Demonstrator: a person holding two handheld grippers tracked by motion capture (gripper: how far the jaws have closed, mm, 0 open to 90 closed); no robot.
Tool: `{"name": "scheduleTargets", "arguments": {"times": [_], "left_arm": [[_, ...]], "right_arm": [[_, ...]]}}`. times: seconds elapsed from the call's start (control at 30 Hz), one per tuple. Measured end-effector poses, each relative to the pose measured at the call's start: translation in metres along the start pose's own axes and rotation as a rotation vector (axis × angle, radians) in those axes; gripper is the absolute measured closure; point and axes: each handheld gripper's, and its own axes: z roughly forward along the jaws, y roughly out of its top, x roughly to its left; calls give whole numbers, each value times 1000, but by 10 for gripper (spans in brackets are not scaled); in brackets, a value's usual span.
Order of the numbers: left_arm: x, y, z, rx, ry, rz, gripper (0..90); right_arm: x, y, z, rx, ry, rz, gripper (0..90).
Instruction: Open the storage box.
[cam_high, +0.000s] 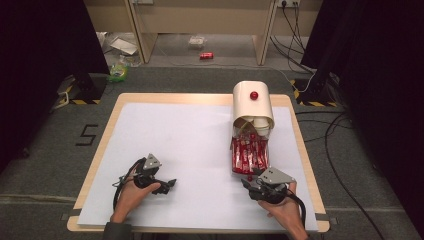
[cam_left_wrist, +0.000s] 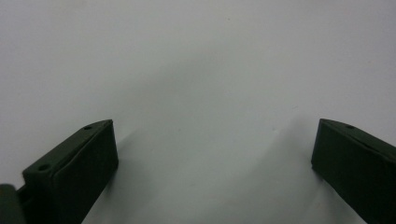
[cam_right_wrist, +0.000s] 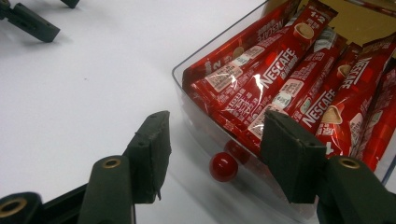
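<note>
Coffee sticks (cam_right_wrist: 299, 79) — far ends cut off by the top and right edges, beyond the right jaw; small print unreadable. Right jaw hides part of one stick. Cups (cam_high: 259, 123) under the cream lid (cam_high: 252, 102) — number too small to tell.

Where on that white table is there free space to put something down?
The white sheet lies bare from its left edge across to the clear drawer of red sachets, and between the left tool and right tool. It is crowded on the right, around the cream box and drawer.
</note>
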Motion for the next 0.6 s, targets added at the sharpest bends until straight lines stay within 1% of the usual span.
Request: {"name": "scheduleTargets", "arguments": {"times": [0.17, 0.2, 0.3, 0.37, 0.43, 0.6], "left_arm": [[0, 0, 0, 0, 0, 0, 0], [0, 0, 0, 0, 0, 0, 0], [0, 0, 0, 0, 0, 0, 0], [0, 0, 0, 0, 0, 0, 0], [0, 0, 0, 0, 0, 0, 0], [0, 0, 0, 0, 0, 0, 0]], "right_arm": [[4, -1, -5, 5, 4, -13, 427], [4, -2, -5, 3, 5, -9, 427], [3, -2, -7, -3, 13, 9, 427], [1, -1, -7, -6, 22, 31, 428], [-1, -1, -9, -22, 14, 57, 428], [-6, 3, -14, -69, -9, 93, 424]]}}
